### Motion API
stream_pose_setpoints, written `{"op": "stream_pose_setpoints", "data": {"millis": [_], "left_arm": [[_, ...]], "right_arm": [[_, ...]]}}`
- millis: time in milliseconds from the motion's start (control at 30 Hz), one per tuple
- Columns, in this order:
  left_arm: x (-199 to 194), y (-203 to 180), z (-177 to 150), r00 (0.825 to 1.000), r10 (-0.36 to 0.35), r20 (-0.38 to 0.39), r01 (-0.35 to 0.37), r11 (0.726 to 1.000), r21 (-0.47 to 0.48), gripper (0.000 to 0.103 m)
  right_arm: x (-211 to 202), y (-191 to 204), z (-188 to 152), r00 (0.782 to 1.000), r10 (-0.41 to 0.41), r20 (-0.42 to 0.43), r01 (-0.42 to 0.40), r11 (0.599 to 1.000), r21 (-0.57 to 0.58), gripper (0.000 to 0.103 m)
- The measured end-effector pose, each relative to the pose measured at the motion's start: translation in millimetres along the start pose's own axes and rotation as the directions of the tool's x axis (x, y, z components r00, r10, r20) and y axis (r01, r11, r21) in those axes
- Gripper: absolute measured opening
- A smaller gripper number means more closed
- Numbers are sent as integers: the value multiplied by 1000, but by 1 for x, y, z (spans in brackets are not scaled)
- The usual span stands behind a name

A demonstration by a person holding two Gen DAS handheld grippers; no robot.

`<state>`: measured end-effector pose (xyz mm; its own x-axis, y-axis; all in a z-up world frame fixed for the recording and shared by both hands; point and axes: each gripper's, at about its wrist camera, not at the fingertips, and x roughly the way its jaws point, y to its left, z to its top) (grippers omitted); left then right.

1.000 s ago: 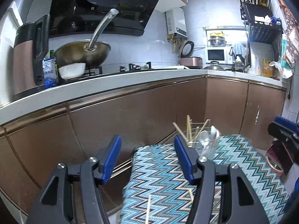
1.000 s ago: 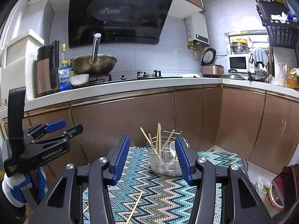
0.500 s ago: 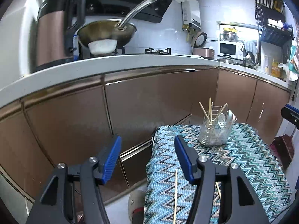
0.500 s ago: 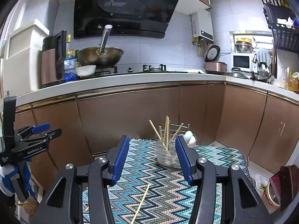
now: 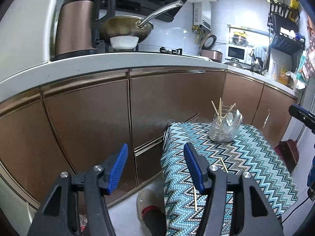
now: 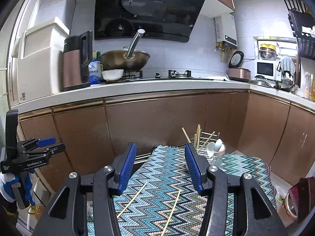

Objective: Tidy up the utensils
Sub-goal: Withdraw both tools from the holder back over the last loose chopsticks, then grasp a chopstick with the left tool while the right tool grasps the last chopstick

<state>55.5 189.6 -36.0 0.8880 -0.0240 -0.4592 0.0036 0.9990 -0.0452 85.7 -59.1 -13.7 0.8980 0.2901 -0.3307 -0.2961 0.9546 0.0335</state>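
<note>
Right claw [image 6: 160,165] gapes wide and empty above two loose chopsticks [image 6: 172,212] at the tabletop's [image 6: 246,169] near edge; the holder [image 6: 211,153] waits at the far edge. Left claw [image 5: 155,169], also wide and empty, has swung off past the left edge, so neither chopstick is gripped yet. Both claws point level, forward.

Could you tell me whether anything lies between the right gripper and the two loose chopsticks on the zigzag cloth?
Nothing visible does. The right gripper hangs open above the two chopsticks, with only bare zigzag cloth around them.
</note>
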Motion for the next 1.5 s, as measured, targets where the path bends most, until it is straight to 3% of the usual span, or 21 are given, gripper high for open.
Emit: {"op": "stream_pose_setpoints", "data": {"millis": [333,600,933,1133,1500], "left_arm": [[7,-14,2,999,-43,-25,43,999,-7,57],[59,-48,-8,984,-87,-154,88,996,-2,57],[114,-94,-25,975,-21,-219,35,998,60,57],[148,-113,-34,966,13,-256,17,993,115,57],[197,-117,-47,944,20,-329,15,994,105,57]], "right_arm": [[-7,-4,-5,1000,15,0,-15,1000,19,51],[18,-26,-27,996,30,-83,-25,998,61,51],[53,-69,-65,984,32,-177,-8,990,140,51],[86,-82,-92,965,65,-256,-21,985,171,51],[145,-83,-120,922,124,-366,-60,982,181,51]]}}
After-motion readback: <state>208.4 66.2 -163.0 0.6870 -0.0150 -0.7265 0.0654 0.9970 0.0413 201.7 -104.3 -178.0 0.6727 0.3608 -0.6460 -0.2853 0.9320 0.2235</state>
